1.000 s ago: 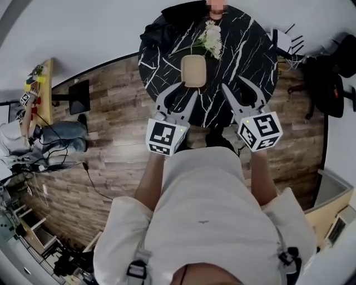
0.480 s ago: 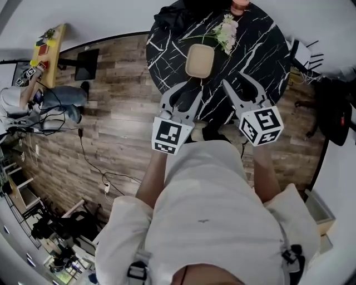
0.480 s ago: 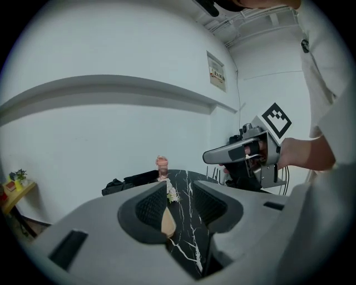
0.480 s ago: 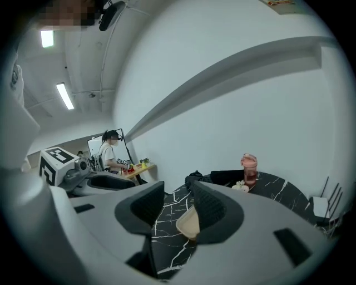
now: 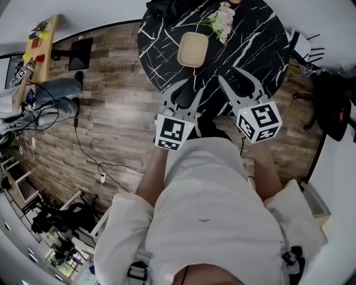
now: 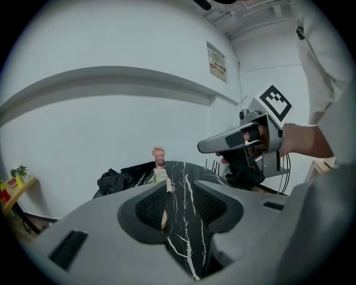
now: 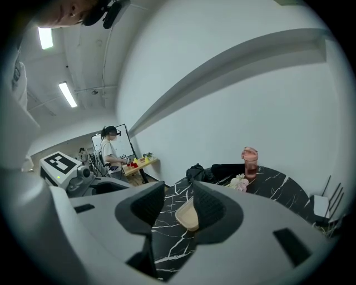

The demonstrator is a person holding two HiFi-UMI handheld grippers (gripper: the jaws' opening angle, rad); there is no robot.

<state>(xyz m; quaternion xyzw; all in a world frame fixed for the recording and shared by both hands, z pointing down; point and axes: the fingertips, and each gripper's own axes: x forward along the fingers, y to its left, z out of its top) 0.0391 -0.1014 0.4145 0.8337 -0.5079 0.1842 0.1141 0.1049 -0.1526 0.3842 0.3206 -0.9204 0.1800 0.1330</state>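
I hold my left gripper [image 5: 188, 88] and my right gripper [image 5: 232, 78] side by side over the near edge of the round black marbled surface [image 5: 261, 42], each with its jaws spread wide and nothing between them. The shallow beige tray [image 5: 192, 49] lies flat on the surface just beyond both grippers, touching neither and more in line with my left one. Past it are a small bunch of pale flowers [image 5: 221, 19], a pink cup [image 7: 250, 161] and a heap of black cloth [image 5: 167, 8].
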